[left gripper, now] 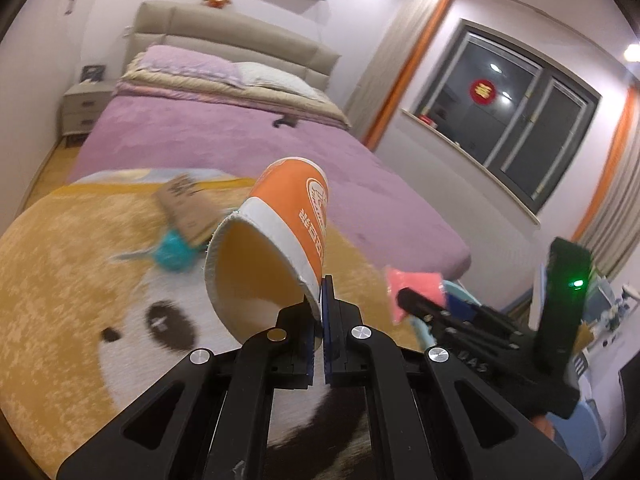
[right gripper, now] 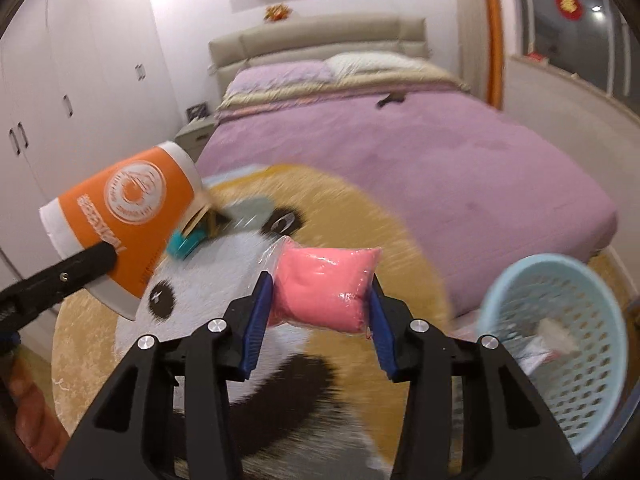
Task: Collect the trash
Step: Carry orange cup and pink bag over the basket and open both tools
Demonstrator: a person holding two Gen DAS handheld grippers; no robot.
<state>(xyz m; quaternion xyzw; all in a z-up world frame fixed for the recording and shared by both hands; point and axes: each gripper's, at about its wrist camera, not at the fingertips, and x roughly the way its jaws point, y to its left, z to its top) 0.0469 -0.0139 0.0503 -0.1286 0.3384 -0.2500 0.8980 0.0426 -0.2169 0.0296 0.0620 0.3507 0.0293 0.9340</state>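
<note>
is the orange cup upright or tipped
Tipped: the orange cup hangs sideways by its rim from the left gripper, mouth facing the camera.

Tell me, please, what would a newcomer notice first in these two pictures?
First, the orange paper cup, tilted in the air and pinched by its rim in the left gripper. Next, the pink packet in clear wrap, squeezed between the blue jaws of the right gripper above the round panda rug. To the right stands a light blue basket with some trash inside, beside the purple bed.
</note>
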